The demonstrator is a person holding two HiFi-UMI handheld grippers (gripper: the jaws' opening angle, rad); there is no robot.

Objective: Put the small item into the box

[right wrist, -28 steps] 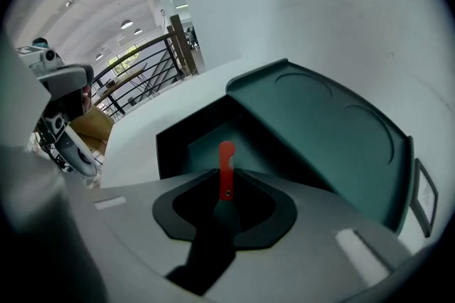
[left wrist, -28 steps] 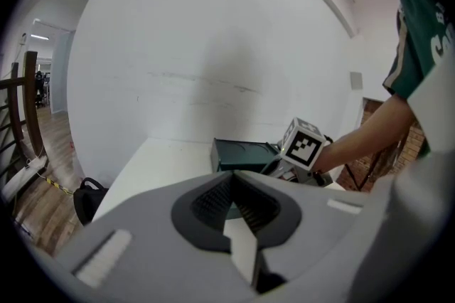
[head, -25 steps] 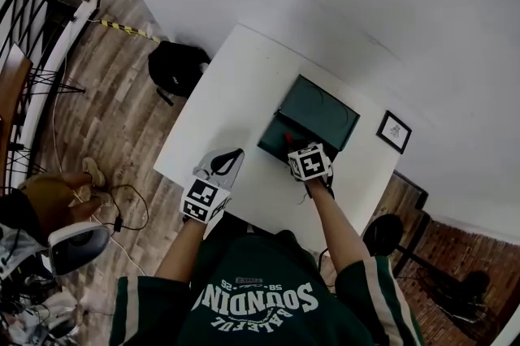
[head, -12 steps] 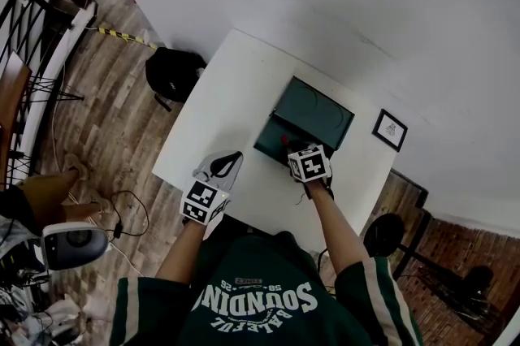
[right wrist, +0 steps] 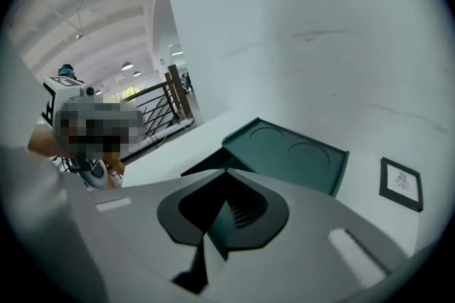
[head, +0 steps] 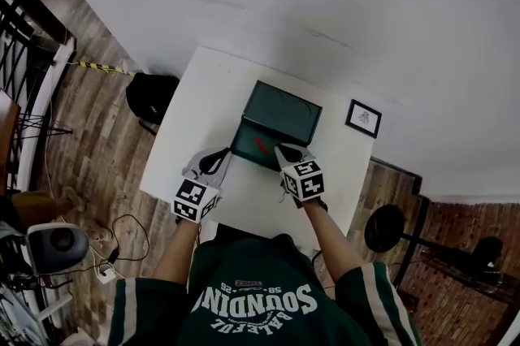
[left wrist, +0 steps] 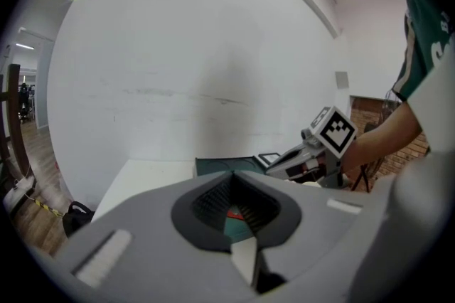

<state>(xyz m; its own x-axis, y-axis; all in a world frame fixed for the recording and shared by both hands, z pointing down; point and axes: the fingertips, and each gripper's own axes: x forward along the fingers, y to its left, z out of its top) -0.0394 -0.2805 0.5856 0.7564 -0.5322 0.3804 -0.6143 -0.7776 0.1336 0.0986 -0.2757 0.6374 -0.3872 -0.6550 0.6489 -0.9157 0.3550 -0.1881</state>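
A dark green box (head: 246,146) stands open on the white table (head: 199,101), its lid (head: 280,110) tilted back toward the wall. A small red item (head: 258,145) lies inside the box. My right gripper (head: 284,151) is at the box's near right corner, just right of the red item, with its jaws shut and nothing between them. My left gripper (head: 216,162) is shut and empty beside the box's left edge. In the left gripper view my left gripper (left wrist: 232,173) frames the red item (left wrist: 234,213), with my right gripper (left wrist: 279,164) behind it. The right gripper view shows my right gripper (right wrist: 226,171) below the lid (right wrist: 288,152).
A black backpack (head: 151,97) lies on the wooden floor left of the table. A framed picture (head: 363,118) leans by the wall at the right. A dark round stand (head: 383,228) is at the lower right. A railing (head: 24,36) runs along the far left.
The red item, earlier at my right gripper's tips, now lies in the box apart from them. My left gripper has moved closer to the box's left side. The head view has shifted.
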